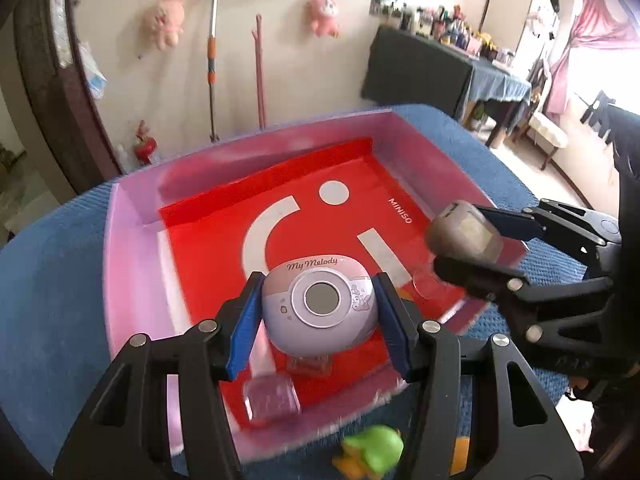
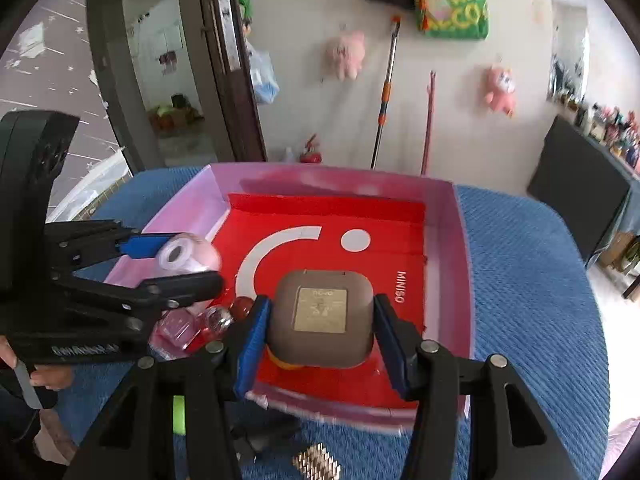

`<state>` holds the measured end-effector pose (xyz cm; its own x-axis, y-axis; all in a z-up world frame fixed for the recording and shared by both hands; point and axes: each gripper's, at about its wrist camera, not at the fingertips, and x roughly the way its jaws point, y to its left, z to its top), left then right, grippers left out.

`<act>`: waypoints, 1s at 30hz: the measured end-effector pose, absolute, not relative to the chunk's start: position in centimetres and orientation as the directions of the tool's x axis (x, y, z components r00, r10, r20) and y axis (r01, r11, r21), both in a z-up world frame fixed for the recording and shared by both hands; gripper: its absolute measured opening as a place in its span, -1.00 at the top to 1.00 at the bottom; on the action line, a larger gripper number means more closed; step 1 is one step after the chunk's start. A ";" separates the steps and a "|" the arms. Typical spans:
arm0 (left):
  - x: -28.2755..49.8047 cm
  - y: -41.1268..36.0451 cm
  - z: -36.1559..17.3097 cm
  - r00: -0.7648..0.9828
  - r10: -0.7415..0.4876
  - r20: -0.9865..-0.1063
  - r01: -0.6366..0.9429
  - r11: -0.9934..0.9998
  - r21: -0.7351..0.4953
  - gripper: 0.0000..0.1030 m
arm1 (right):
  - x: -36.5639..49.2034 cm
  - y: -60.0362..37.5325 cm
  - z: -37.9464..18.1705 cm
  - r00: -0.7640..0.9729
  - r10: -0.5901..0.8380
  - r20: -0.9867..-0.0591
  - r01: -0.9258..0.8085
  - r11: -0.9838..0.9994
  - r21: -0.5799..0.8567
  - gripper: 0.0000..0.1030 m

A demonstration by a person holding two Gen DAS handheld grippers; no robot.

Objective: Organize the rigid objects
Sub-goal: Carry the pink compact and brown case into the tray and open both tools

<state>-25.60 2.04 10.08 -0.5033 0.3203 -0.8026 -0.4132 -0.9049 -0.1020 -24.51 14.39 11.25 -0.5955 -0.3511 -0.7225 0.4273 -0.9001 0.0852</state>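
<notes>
Over the pink tray (image 1: 132,264) both tongs hung, each clamped on a case. The tray sat on a blue textured cloth (image 1: 52,280) and was lined with a red Miniso sheet (image 1: 208,240) marked with a white arc, dot and bar.

The left tongs (image 1: 318,304) gripped a lilac My Melody case (image 1: 318,304) between blue pads (image 1: 243,330), one against each side of it, above the near part of the tray. In the right view these tongs (image 2: 188,258) showed at the tray's left side with the lilac case (image 2: 188,258) held above the liner.

The right tongs (image 2: 320,320) were closed on a brown rounded-square case (image 2: 320,316) bearing a pale square label, its blue pads (image 2: 250,344) pressed on both flanks. It hung over the tray's near right part; in the left view the brown case (image 1: 464,236) appeared above the tray's right edge in the right tongs (image 1: 466,242).

Inside the tray lay small clear pieces: a clear cube (image 1: 310,362) under the lilac case, a clear pinkish block (image 1: 272,400) near the front wall, and a clear round piece (image 1: 426,284) beside the white bar. The right view showed a pink clear block (image 2: 176,330), a clear faceted ball (image 2: 218,318) and a red bead (image 2: 242,306) clustered at the tray's near left.

Outside the tray, on the cloth, lay a green-and-orange toy (image 1: 372,452) and a studded metallic piece (image 2: 316,464).
</notes>
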 end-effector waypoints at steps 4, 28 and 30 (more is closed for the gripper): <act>-28.2 2.9 8.7 -0.468 0.286 -0.836 -0.418 -0.905 -0.076 -0.01 | -27.1 13.6 10.0 -0.568 -0.309 -0.763 0.426 -0.904 0.049 -0.05; -32.3 2.9 4.2 -0.273 0.297 -0.915 -0.462 -0.874 -0.146 -0.01 | -32.1 11.2 4.9 -0.382 -0.167 -0.909 0.530 -0.845 -0.067 -0.05; -32.3 2.7 4.2 -0.270 0.303 -0.914 -0.458 -0.875 -0.155 -0.01 | -32.0 11.2 4.5 -0.374 -0.153 -0.915 0.536 -0.841 -0.078 -0.06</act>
<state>-32.27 2.74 4.16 -0.2696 0.3026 -0.9142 -0.4581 -0.8754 -0.1546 -31.99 11.18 4.48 -0.3739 -0.1531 -0.9147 0.5356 -0.8408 -0.0782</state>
